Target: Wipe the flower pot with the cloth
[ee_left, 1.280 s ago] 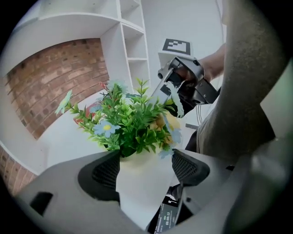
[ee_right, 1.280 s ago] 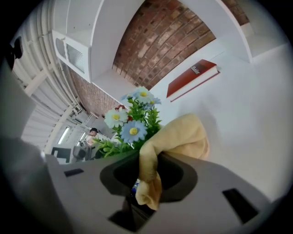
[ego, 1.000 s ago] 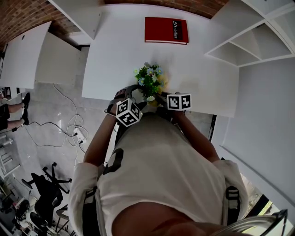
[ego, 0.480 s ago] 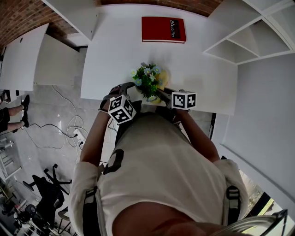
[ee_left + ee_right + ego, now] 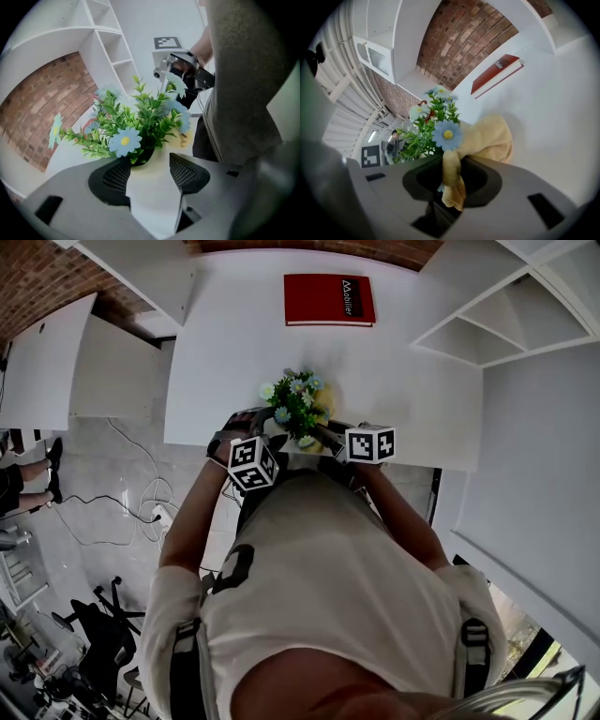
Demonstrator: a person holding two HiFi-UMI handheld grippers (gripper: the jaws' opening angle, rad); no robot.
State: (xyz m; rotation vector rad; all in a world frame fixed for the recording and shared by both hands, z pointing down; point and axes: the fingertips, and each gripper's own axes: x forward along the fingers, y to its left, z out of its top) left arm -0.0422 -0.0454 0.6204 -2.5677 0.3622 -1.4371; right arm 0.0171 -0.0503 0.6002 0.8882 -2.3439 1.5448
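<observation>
Left gripper [image 5: 150, 169] jaws have just been closing and are now grasping the white flower pot [image 5: 151, 194] by its sides. Right gripper [image 5: 452, 176] jaws are clenching the yellow cloth [image 5: 487, 138], which is bunching beside the flowers [image 5: 440, 126]. The pot is showing near the worktop's [image 5: 412, 381] front edge.

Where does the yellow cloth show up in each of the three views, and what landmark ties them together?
Head view: the cloth peeks out right of the flowers, near the table edge.
Left gripper view: only a small yellow bit shows below the right-hand blooms.
Right gripper view: centre, bunched, its tail pinched in the right gripper.
Shared landmark: the blue-and-white flowers.
</observation>
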